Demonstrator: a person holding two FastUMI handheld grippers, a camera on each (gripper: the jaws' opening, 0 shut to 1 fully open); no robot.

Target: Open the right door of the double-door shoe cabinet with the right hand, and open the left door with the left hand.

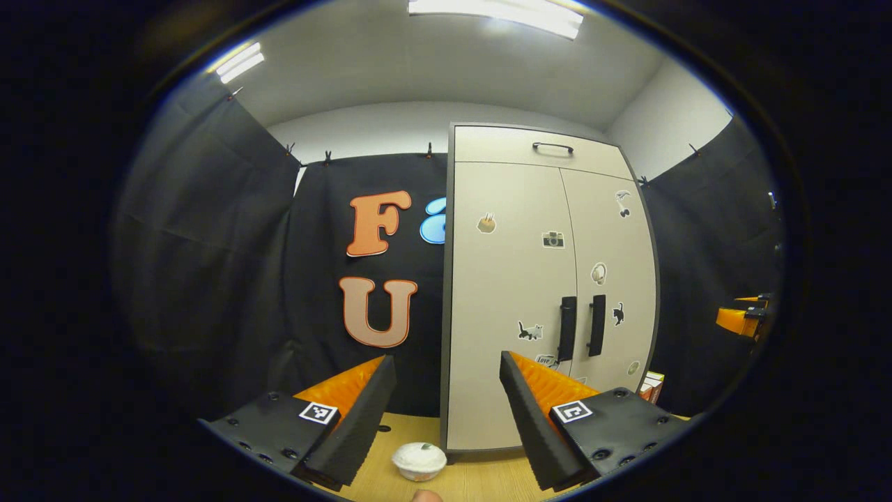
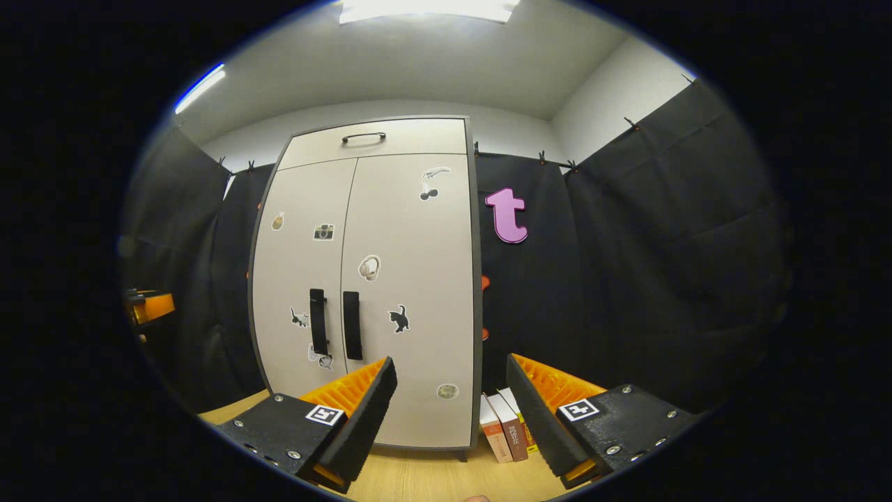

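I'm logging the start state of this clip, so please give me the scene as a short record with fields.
cabinet: upright on the wooden table, both doors shut
right door handle: black, vertical, untouched
left door handle: black, vertical, untouched
top drawer: shut
right tool: open, holding nothing, short of the cabinet
left tool: open, holding nothing, short of the cabinet
books: standing right of the cabinet
white bowl: on the table before the cabinet's left corner
task progress: neither door opened yet
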